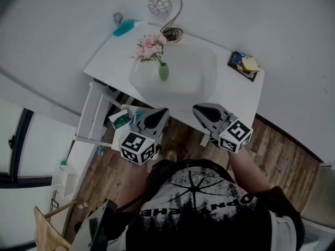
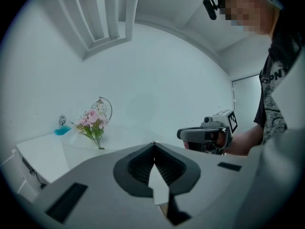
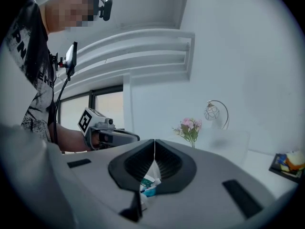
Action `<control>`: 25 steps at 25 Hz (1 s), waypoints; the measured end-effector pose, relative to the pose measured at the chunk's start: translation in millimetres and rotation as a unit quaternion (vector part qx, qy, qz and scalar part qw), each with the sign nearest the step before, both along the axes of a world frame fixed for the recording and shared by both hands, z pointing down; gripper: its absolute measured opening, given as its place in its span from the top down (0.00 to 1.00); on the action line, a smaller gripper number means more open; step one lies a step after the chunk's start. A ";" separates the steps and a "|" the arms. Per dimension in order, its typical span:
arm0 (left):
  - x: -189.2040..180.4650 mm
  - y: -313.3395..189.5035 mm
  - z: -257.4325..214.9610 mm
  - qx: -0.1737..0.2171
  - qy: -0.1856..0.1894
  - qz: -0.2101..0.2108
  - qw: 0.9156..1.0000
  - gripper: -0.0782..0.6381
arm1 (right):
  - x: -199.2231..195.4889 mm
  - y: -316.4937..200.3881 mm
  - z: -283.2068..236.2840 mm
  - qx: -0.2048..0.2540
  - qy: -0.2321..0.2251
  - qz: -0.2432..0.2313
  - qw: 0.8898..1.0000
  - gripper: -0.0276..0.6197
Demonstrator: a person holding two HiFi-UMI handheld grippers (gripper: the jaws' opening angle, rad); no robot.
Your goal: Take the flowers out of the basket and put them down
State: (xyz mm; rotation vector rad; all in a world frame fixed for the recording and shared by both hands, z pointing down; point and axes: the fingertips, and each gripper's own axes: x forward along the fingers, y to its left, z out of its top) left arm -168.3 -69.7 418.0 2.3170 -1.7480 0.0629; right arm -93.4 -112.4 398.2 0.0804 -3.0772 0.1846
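Left tool and right tool both closed, empty, held near the surface edge: looks like approach pose. Flowers upright in pale basket, well ahead, untouched. Tools must open first.

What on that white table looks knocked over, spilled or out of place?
Nothing stands out. The flowers stand upright in their green vase, the lamp is upright beyond them, and the dark tray lies flat at the right corner of the table. No spill or breakage shows.
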 end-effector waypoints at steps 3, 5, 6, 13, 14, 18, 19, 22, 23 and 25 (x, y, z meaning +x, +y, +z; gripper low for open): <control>-23.7 -12.4 -2.9 0.005 -0.003 0.010 1.000 0.87 | -23.2 -9.4 -6.7 0.008 -0.005 0.004 1.000 0.93; -38.9 -19.0 -4.6 0.009 -0.002 0.015 1.000 0.87 | -37.6 -16.0 -12.5 0.014 -0.008 0.007 1.000 0.93; -46.3 -21.9 -5.0 0.010 -0.001 0.017 1.000 0.87 | -44.8 -19.4 -15.9 0.017 -0.008 0.009 1.000 0.93; -85.9 -37.7 -0.8 0.014 0.003 0.034 0.999 0.87 | -86.9 -26.4 -20.2 0.024 -0.003 0.013 1.000 0.93; -89.3 -40.0 -0.7 0.015 0.004 0.038 0.999 0.87 | -90.8 -26.6 -19.5 0.024 -0.002 0.015 1.000 0.93; -97.9 -46.8 -0.5 0.016 0.006 0.053 0.998 0.87 | -103.2 -30.0 -18.9 0.024 0.001 0.023 0.999 0.93; -100.2 -48.0 -0.5 0.017 0.006 0.056 0.998 0.87 | -106.1 -30.9 -18.6 0.024 0.001 0.025 0.999 0.93; -107.5 -51.5 -1.1 0.018 0.008 0.060 0.998 0.87 | -113.8 -32.6 -18.8 0.023 0.001 0.028 0.999 0.93; -109.9 -52.7 -1.0 0.018 0.009 0.060 0.998 0.87 | -115.8 -33.1 -20.0 0.023 0.000 0.028 0.999 0.93; -113.9 -54.1 -0.9 0.018 0.011 0.061 0.998 0.87 | -119.5 -32.8 -25.1 0.018 -0.006 0.023 1.000 0.93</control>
